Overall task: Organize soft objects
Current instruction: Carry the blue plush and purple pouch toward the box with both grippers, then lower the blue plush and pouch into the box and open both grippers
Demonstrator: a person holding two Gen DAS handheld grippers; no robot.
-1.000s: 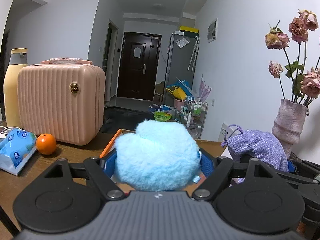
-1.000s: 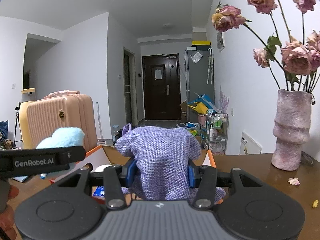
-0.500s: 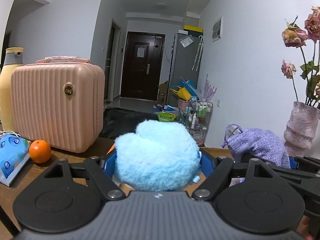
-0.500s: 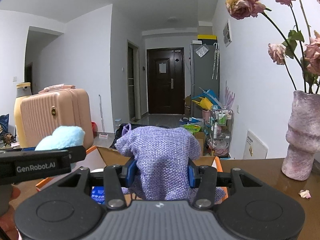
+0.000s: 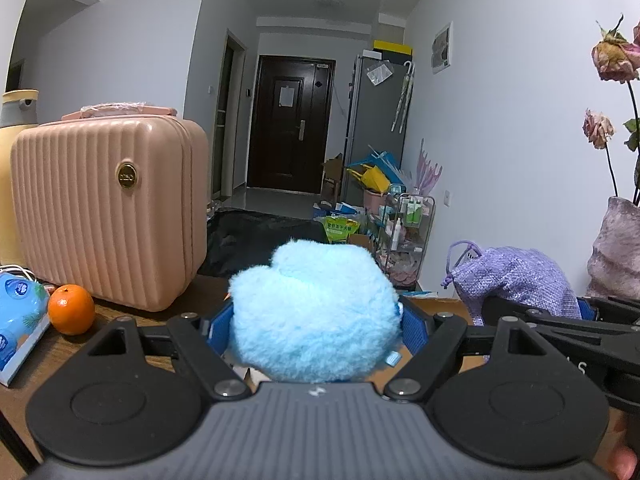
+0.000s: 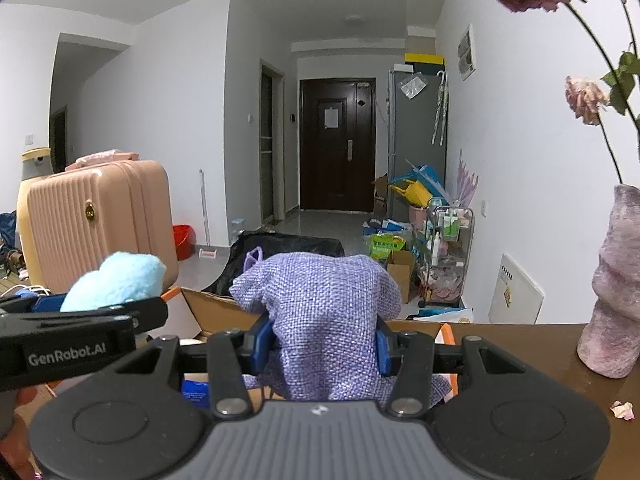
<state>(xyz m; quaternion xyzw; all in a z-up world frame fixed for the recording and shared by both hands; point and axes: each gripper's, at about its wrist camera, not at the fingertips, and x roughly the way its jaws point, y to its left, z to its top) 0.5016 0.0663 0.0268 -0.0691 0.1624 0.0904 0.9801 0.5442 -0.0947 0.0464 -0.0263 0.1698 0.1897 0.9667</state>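
Where jaws pinch: fluffy blue plush (image 5: 316,316), woven purple pouch (image 6: 326,320).

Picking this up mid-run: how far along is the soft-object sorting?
Done: nothing visibly placed yet; the cardboard box's contents are mostly hidden. In hand: left gripper clamps the blue plush; right gripper clamps the purple woven pouch, both held above the box. Left: probably lowering and releasing both.

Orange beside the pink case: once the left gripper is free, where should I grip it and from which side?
Take the orange across its widest middle, coming from above or from the front. It is round, so any opposing sides would probably do, but the pink case stands close behind it and the blue tissue pack crowds its left.
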